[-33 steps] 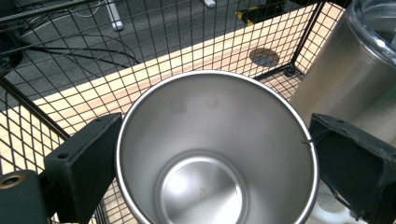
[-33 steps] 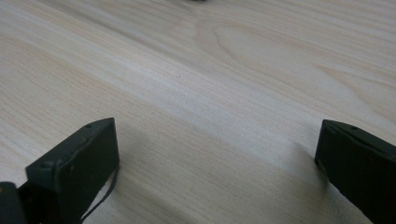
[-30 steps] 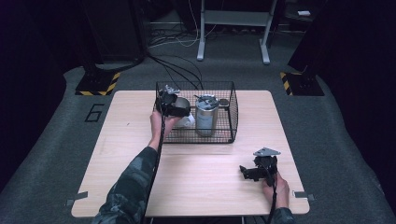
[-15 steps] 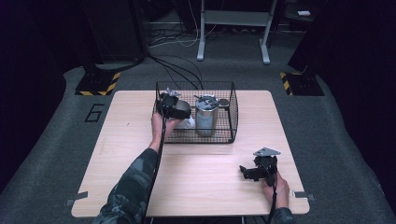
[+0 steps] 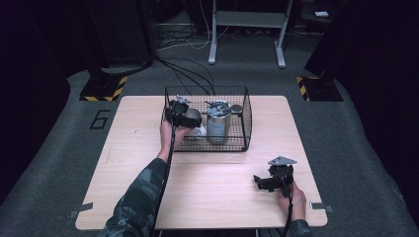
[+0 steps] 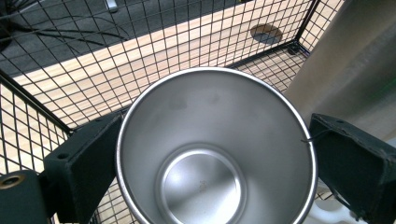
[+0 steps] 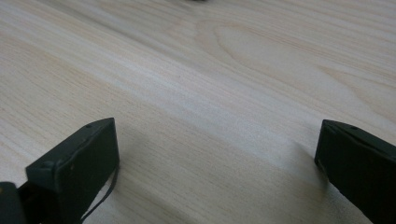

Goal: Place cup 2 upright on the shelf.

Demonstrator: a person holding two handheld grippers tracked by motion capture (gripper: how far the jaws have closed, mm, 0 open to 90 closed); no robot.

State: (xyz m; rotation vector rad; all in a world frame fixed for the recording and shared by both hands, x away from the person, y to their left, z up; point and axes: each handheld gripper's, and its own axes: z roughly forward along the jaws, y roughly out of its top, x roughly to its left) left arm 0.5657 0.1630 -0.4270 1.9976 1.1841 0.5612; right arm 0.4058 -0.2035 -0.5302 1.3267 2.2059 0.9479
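Inside the wire basket [image 5: 243, 114], left gripper [image 6: 215, 154] clamps steel cup's [image 6: 215, 154] hollow interior

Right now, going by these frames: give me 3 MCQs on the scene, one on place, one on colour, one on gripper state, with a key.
1. Where is the steel cup?
A. inside the wire basket
B. on the bare table
C. on the floor

2. What colour is the wire basket?
A. white
B. black
C. red

3. How do the right gripper jaws stand?
A. shut on a cup
B. shut on nothing
C. open over bare wood

Key: 1 A, the left gripper view shows mesh walls around the cup. 2 B, its wires are black in the high view. 3 C, the right gripper view shows the jaws wide apart with only wood between.
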